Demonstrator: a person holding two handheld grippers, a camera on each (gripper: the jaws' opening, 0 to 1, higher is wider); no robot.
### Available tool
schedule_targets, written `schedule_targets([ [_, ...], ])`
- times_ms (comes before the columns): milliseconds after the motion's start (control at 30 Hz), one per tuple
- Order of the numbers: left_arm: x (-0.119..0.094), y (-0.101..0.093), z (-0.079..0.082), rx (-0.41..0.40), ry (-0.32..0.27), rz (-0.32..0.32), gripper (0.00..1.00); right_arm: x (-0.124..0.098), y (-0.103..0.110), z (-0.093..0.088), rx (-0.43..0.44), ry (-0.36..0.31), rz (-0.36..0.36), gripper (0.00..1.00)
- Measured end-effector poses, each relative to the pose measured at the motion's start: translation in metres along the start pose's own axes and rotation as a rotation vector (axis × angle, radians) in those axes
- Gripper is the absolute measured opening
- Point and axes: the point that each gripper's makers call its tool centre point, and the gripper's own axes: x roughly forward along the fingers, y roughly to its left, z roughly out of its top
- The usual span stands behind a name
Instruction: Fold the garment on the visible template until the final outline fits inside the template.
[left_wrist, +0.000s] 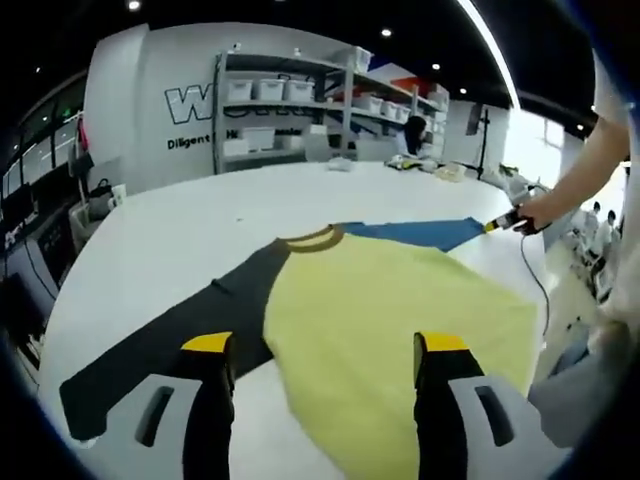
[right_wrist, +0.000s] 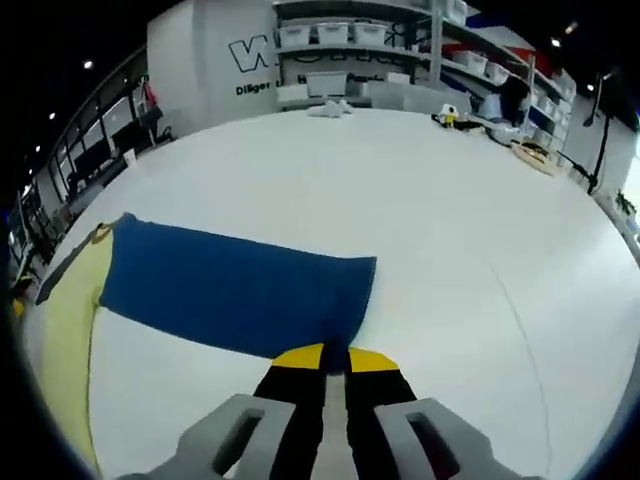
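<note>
Holding the blue sleeve (right_wrist: 235, 292) by its cuff, my right tongs (right_wrist: 335, 358) are pinched together on the fabric so I can carry it across for a fold. My left tongs (left_wrist: 325, 345) hover apart above the yellow body (left_wrist: 400, 320) of the garment, gripping nothing. It lies flat on the white counter (left_wrist: 200, 220), black sleeve (left_wrist: 170, 345) stretched outward. I can't make out a template outline.

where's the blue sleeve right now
In the right gripper view the blue sleeve lies flat on the white table, its cuff pinched by the right gripper, running left to the yellow body.
</note>
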Motion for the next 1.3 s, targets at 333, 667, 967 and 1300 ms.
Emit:
schedule_targets([
  [333,-0.008,-0.014,-0.002,-0.011,-0.008,-0.013,0.74,-0.008,0.007,0.018,-0.03,-0.038,-0.003,0.0],
  [667,-0.004,-0.031,0.01,0.007,-0.031,-0.033,0.84,-0.03,0.029,0.07,-0.12,-0.173,0.027,0.0],
  [967,-0.01,-0.04,0.006,0.026,-0.017,-0.029,0.86,-0.056,0.073,0.133,-0.243,-0.311,0.115,0.0],
  [1300,-0.02,-0.045,-0.001,0.009,-0.022,-0.011,0.9,-0.073,0.169,0.183,-0.362,-0.425,0.281,0.0],
])
